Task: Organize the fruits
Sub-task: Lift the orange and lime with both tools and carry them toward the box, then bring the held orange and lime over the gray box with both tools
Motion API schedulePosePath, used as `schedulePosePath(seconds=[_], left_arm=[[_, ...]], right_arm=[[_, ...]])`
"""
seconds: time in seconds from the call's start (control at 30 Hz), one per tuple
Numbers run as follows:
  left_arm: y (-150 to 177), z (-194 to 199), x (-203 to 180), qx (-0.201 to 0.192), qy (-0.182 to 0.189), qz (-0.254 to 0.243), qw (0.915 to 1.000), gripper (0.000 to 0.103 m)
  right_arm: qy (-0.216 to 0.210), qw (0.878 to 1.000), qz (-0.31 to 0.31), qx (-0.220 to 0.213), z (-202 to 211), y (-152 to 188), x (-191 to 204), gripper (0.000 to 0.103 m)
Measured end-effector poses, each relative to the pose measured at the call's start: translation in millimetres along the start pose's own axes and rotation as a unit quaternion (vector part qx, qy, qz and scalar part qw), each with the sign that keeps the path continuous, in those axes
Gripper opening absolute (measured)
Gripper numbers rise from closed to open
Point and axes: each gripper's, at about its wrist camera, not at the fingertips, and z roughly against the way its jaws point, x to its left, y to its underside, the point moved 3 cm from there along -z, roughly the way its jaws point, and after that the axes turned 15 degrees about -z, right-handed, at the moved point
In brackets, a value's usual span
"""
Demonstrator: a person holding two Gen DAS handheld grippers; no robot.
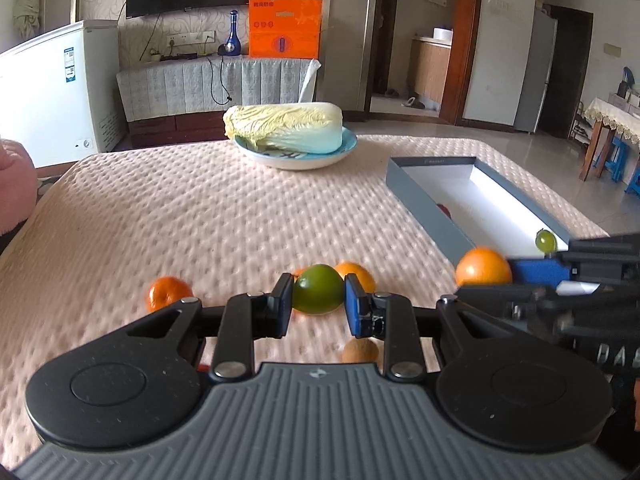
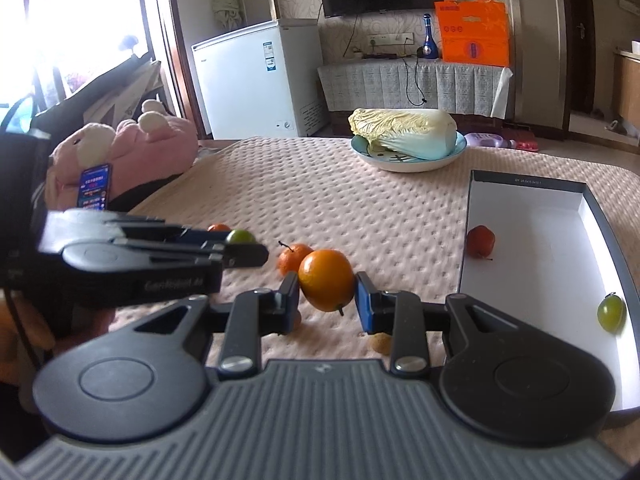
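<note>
The left hand-held gripper (image 1: 318,300) pinches a green fruit (image 1: 317,294) just over the quilted worktop (image 1: 200,220) — beside it, the right hand-held gripper (image 2: 327,296) clamps an orange (image 2: 327,285). Rightmost, the grey box (image 2: 612,240) holds a red fruit (image 2: 481,241) and a grape (image 2: 611,312).

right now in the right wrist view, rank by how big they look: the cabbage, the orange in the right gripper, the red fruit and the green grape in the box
1. cabbage, though farthest away
2. orange, enlarged by nearness, held in the right gripper
3. red fruit and green grape in the box: look about alike, unranked
</note>
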Motion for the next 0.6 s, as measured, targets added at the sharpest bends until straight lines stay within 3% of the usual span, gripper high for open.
schedulePosePath(seconds=[0.6], left_arm=[[-26,-11,-26,-0.02,0.031,-0.012,0.9992,0.032]], right_arm=[[0.002,1.0,-0.004,-0.017,11,-5,-7,0.033]])
